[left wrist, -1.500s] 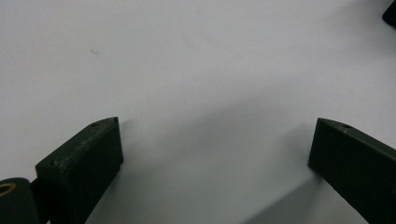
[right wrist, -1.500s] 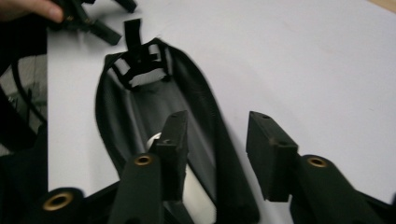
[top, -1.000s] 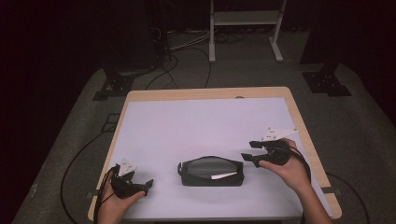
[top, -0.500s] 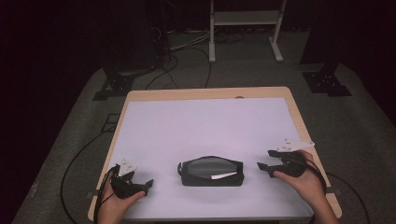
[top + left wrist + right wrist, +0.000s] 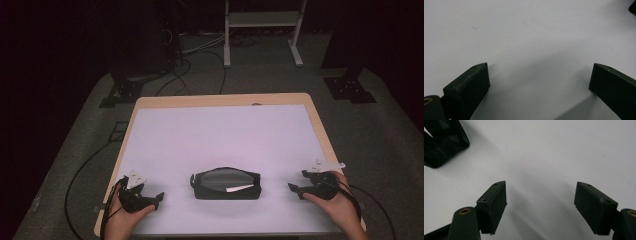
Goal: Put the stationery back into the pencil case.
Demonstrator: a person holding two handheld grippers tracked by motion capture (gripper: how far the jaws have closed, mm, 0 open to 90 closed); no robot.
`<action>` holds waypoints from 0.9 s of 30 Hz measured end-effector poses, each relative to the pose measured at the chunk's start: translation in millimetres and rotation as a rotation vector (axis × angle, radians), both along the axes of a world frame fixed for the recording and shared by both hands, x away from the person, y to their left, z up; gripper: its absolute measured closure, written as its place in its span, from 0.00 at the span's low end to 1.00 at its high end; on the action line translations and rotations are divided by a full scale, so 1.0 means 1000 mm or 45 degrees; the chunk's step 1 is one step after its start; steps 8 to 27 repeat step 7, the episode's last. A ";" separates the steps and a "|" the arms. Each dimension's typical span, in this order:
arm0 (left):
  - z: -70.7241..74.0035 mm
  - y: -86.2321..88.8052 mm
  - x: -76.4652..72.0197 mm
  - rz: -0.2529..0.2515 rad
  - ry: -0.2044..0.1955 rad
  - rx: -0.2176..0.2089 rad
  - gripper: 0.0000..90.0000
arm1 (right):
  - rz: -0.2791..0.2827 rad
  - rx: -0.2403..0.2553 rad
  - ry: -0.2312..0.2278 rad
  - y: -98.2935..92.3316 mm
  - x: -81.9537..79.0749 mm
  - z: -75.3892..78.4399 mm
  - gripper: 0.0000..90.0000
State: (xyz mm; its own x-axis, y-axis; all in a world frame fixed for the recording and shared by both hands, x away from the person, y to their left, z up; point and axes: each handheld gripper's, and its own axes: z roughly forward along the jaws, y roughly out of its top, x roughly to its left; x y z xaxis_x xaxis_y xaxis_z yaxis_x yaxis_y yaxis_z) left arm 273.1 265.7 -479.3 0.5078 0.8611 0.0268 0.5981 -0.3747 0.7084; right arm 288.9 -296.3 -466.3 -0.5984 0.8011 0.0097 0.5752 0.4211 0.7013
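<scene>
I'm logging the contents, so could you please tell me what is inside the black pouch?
The black pouch lies open-topped on the table; a white slip shows in it. Its dark interior hides anything else.

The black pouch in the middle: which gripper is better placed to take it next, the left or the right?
Probably the left. The left gripper sits a little nearer the pouch than the right gripper, and points at its end. Both are open and empty, with bare table between, so the margin is small.

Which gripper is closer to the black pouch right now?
Left, by a small margin. The left gripper sits just off the left end of the black pouch, near the table's front edge; the right gripper rests farther off its right end. Both jaws open.
</scene>
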 end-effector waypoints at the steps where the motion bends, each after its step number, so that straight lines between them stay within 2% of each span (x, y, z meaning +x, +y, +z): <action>1: 0.000 0.000 0.000 0.000 0.000 0.001 0.02 | -0.002 -0.012 0.006 -0.001 0.000 -0.002 0.28; 7: 0.000 0.000 0.000 -0.001 0.000 0.006 0.02 | -0.011 -0.035 0.024 -0.001 -0.002 -0.008 0.26; 27: 0.000 0.000 0.000 -0.001 0.000 0.006 0.02 | -0.011 -0.035 0.024 -0.001 -0.002 -0.008 0.26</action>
